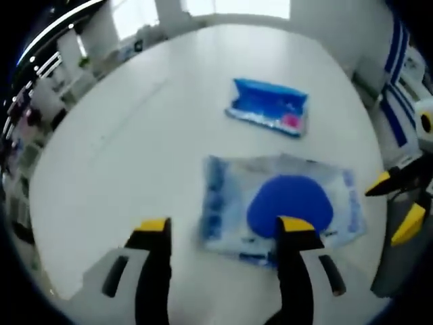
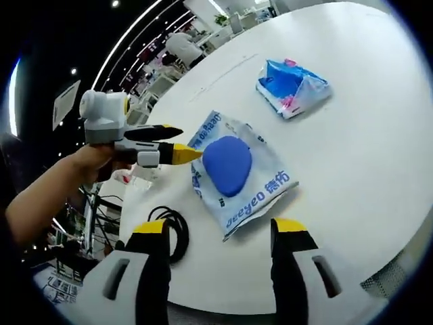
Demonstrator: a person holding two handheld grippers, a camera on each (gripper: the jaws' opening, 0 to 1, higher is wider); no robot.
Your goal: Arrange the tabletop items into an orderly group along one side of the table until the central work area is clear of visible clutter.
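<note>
Two packs lie on the white tabletop point(image 1: 135, 135). In the left gripper view, the left gripper point(image 1: 226, 230) stands with its black, yellow-tipped jaws spread wide and holds nothing; its right jaw tip lies over the near edge of a clear wet-wipe pack point(image 1: 281, 203) with a big blue oval lid, while its left jaw tip is over bare tabletop. Beyond that pack, well apart from it, lies a smaller blue pack point(image 1: 268, 106) with a pink spot at one end. At the right edge of this view the right gripper point(image 1: 399, 203) comes in, its yellow tips parted, near the wet-wipe pack's corner; whether it touches the pack cannot be told.

In the right gripper view, the right gripper point(image 2: 220, 227) also has its jaws wide apart and empty, just short of the near corner of the wet-wipe pack point(image 2: 260, 186), which carries blue lettering. The left gripper point(image 2: 177, 142) shows here from the left, held by a person's hand point(image 2: 91, 162), with its yellow tips right at the pack's left edge. The smaller blue pack point(image 2: 292, 87) lies farther off, crumpled and open at the top. A coiled black cable point(image 2: 172, 230) rests on the tabletop near its edge, just beside the right gripper's left jaw
</note>
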